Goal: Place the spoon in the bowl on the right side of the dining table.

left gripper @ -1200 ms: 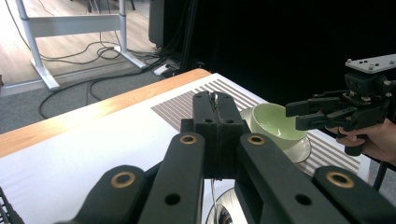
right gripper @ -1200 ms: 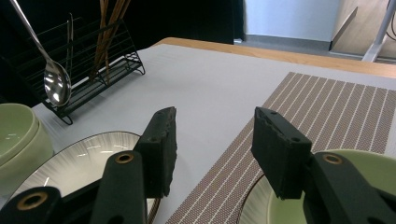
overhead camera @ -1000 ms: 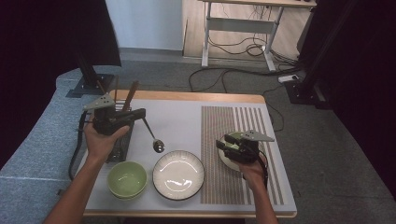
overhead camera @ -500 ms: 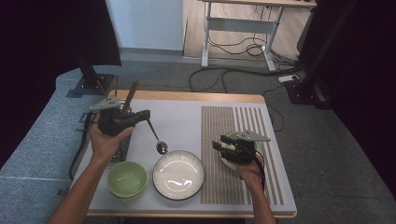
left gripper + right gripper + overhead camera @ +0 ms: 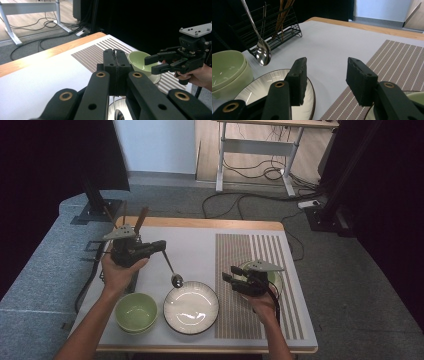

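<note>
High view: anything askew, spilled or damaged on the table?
Nothing stands out. The plate and green bowl sit upright and empty, nothing spilled. The only thing off the table is the spoon, hanging bowl-down from the shut left gripper. That looks like a deliberate carry.

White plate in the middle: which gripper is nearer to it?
Right. The right gripper hangs open just off the white plate's right rim; the left gripper, shut on a spoon, is farther off, up and left, with the spoon bowl over the rim.
</note>
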The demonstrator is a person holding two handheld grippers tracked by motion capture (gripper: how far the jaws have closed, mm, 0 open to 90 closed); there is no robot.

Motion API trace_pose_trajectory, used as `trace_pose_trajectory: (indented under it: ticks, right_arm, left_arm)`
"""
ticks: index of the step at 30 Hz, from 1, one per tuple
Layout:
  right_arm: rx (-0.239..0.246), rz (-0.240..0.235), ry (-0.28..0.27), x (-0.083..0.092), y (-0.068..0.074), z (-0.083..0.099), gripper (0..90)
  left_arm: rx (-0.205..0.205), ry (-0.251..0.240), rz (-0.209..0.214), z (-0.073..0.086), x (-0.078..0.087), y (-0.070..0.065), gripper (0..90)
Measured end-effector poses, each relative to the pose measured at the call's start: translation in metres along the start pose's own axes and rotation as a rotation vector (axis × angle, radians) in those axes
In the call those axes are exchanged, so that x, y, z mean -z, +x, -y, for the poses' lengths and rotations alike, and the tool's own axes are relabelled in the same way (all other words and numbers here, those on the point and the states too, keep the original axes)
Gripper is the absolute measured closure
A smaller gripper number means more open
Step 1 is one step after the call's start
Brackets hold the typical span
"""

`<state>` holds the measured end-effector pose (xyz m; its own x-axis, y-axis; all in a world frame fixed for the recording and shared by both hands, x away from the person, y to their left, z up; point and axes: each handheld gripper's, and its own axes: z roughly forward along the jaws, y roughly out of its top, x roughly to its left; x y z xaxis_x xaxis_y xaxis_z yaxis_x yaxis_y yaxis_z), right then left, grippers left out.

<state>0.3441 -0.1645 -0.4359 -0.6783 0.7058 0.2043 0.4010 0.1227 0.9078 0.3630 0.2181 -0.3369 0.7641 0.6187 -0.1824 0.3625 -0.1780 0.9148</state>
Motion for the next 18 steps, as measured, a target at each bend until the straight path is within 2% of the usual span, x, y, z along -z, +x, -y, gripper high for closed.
trace_pose_trajectory:
  ticks: [18]
  right_arm:
    - [0.022, -0.030, 0.013, -0.010, 0.012, -0.001, 51.2]
  left_arm:
    - [0.001, 0.017, 0.033, 0.004, -0.014, -0.008, 89.9]
